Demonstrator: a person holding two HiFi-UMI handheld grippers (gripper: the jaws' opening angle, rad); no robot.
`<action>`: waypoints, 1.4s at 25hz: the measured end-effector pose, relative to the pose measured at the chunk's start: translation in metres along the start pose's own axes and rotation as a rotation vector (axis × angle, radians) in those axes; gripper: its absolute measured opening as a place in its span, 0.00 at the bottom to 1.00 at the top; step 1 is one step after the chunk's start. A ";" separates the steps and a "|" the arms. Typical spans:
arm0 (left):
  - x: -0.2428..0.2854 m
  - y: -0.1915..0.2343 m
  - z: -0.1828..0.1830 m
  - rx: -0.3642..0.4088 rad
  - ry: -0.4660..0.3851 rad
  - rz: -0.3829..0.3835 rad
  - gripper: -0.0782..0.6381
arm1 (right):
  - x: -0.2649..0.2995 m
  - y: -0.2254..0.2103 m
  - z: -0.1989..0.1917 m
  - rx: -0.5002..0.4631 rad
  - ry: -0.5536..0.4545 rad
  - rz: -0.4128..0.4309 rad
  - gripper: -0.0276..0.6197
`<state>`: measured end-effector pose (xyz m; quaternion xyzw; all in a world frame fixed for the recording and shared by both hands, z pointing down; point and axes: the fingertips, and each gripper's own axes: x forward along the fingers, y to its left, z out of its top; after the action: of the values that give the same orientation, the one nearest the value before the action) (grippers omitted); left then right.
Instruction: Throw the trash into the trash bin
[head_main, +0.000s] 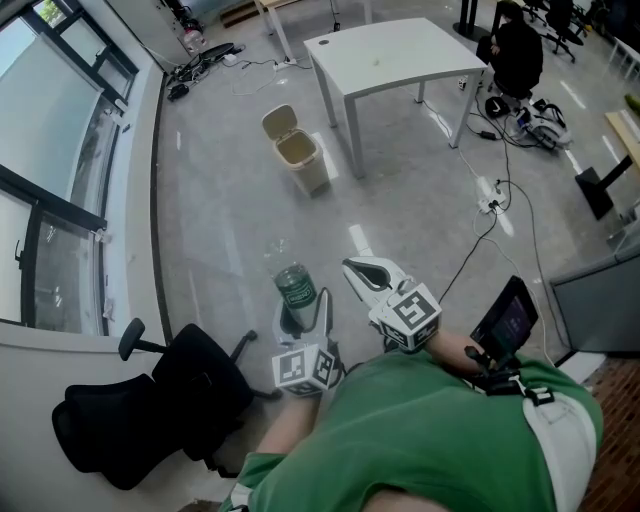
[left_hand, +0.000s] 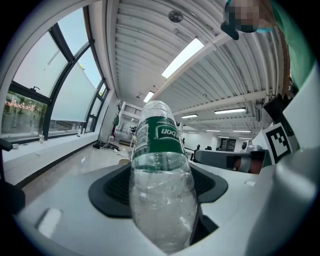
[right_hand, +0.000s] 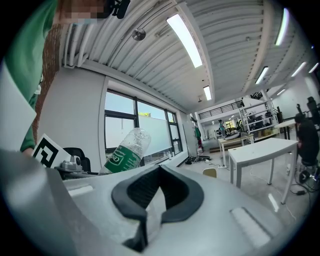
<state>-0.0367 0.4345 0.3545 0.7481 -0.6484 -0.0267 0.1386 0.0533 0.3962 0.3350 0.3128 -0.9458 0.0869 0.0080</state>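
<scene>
- Plastic bottle (left_hand: 161, 190): clear, green label, clamped between the jaws of the left gripper (head_main: 304, 312), neck pointing away from the person.
- Right gripper (right_hand: 156, 176): just beside the left, pads drawn together. A pale sliver shows in the slit; I cannot tell what it is.
- Black office chair (head_main: 180, 385): near the window wall.
- Beige trash bin (head_main: 312, 172): lid up, well apart from the bottle, beside a leg of the white table (head_main: 395, 55).

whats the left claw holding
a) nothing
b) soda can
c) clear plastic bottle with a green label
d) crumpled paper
c: the left claw is closed on a clear plastic bottle with a green label; the left gripper view shows its dark pads on both sides of the bottle.
</scene>
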 end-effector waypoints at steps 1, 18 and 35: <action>0.009 -0.001 0.002 0.003 0.000 0.001 0.58 | 0.004 -0.007 0.002 0.002 -0.001 0.003 0.05; 0.121 -0.020 0.020 0.024 -0.002 0.024 0.58 | 0.043 -0.115 0.021 0.029 -0.015 0.020 0.05; 0.205 0.038 0.033 0.022 0.043 -0.055 0.58 | 0.126 -0.157 0.020 0.059 0.010 -0.065 0.05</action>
<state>-0.0478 0.2239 0.3609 0.7675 -0.6247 -0.0073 0.1436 0.0453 0.1946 0.3488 0.3429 -0.9321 0.1162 0.0064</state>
